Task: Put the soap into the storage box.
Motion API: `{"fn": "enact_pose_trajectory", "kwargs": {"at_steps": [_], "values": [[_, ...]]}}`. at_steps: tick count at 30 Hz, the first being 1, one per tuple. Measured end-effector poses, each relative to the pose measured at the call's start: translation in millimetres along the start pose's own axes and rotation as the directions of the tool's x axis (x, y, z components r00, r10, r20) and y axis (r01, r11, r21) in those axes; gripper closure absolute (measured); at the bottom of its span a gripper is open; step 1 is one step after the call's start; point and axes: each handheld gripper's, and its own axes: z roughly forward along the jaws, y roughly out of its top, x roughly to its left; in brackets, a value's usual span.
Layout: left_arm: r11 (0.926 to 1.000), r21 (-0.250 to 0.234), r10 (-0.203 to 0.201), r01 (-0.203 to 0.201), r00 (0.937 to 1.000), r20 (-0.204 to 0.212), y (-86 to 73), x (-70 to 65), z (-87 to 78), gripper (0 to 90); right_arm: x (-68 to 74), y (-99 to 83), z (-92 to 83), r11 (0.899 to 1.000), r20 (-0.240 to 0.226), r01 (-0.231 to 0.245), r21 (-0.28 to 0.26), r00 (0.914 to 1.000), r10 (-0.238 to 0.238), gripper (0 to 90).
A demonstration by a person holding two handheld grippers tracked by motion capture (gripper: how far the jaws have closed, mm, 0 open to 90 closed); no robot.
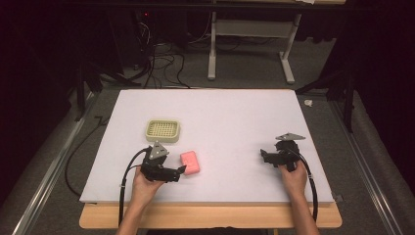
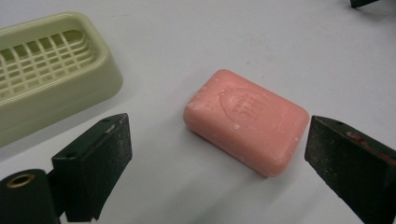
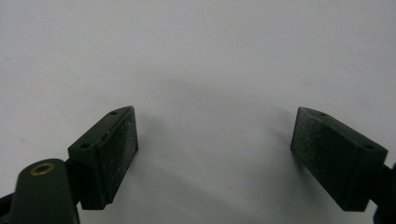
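The pink soap bar (image 2: 246,120) bears an embossed oval stamp, its lettering too faint to read

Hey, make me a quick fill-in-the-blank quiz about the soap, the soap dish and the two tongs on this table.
1. The bar of soap is coloured ____.
2. The soap lies on the table, so the pale green soap dish is ____.
3. The soap sits in front of the ____ tongs, untouched by the jaws.
4. The right tongs stand ____, with nothing between the jaws.

Missing words: pink; empty; left; open
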Motion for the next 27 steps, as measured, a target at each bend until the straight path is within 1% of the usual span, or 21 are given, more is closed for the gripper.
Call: {"fn": "enact_pose_trajectory", "kwargs": {"at_steps": [5, 10, 13, 17, 22, 27], "values": [[0.9995, 0.022, 0.022, -0.022, 0.9996, 0.017, 0.8, -4.5, 9.7, 6.3, 0.0, 0.0, 0.0, 1.0, 0.0, 0.0, 0.0, 1.0, 0.0, 15.5], [0.9991, 0.022, 0.035, -0.036, 0.999, 0.026, 1.3, -8.0, 16.7, 5.1, 0.1, 0.0, -0.1, 1.0, 0.0, -0.001, 0.0, 1.0, 0.001, 15.5], [0.9984, 0.023, 0.05, -0.051, 0.9983, 0.028, 1.9, -8.9, 20.5, 4.1, 0.0, 0.0, 0.0, 1.0, 0.0, 0.0, 0.0, 1.0, 0.0, 15.5], [0.9982, 0.025, 0.053, -0.054, 0.998, 0.035, 1.9, -8.9, 25.6, 3.4, 0.0, 0.0, 0.0, 1.0, 0.0, 0.0, 0.0, 1.0, 0.0, 15.5], [0.9976, 0.033, 0.059, -0.06, 0.9978, 0.03, 1.4, -9.2, 30.2, 2.7, 0.0, 0.0, 0.0, 1.0, 0.0, 0.0, 0.0, 1.0, 0.0, 15.5], [0.9956, 0.049, 0.079, -0.08, 0.9965, 0.027, 2.3, -9.8, 34.7, 1.9, 0.1, 0.1, 0.0, 1.0, 0.0, -0.001, 0.001, 1.0, 0.001, 15.5]]}}
